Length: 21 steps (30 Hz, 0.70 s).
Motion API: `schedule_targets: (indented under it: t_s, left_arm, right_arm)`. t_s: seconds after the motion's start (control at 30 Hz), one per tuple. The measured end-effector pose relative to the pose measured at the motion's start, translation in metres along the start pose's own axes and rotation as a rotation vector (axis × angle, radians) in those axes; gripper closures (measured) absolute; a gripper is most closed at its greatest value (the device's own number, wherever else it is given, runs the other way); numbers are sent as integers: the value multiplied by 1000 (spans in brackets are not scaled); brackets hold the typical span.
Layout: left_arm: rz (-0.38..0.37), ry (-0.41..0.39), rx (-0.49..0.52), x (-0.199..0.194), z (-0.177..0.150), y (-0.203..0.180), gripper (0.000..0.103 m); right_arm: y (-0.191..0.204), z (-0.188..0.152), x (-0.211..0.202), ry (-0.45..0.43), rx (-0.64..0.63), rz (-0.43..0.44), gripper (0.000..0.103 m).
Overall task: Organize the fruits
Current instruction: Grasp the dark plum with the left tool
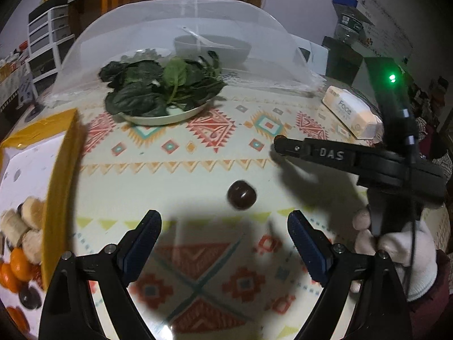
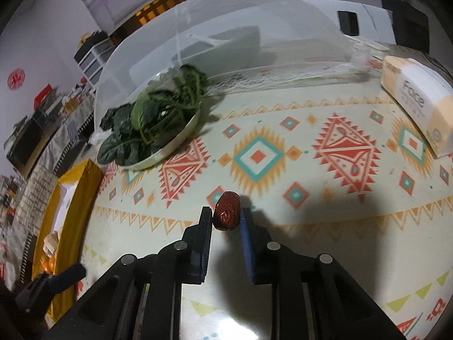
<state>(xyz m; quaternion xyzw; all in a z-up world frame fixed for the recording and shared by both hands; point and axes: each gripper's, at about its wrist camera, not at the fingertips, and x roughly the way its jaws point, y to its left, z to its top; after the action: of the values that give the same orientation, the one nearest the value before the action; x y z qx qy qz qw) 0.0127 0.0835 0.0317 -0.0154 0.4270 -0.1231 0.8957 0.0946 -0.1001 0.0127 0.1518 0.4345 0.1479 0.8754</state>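
Red date (image 2: 226,212) clamped between right fingers (image 2: 247,236) | left fingers (image 1: 304,238) apart

Dim indoor light with a cool grey cast. Both fisheye views bend sharply toward dark, vignetted corners. Broad soft shadows fall on the table (image 1: 198,175) at the lower centre of each frame. A green indicator light (image 1: 392,78) glares at upper right of the left view. Left edges smear with blur.
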Motion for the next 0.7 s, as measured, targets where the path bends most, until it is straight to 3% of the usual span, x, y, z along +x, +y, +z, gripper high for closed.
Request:
schedule_targets:
  t_s: [0.23,0.3,0.37,0.43,0.7]
  left_arm:
    - [-6,-6,47,25,10,-19,15]
    - [5,2,58,30,11,-24,26]
    - [7,34,61,40,10,-25,57]
    - [34,48,63,45,9,-25,71]
    - [6,36,19,43,10,-17,76]
  right_arm:
    - [-6,5,-9,-24,19,11,82]
    - [-6,6,-11,-33,15,13,82]
    - [-5,6,-13,-38,16,14,81]
    - [-6,6,-13,-38,20,15,81]
    - [-10,7,-15,-44,30,12,81]
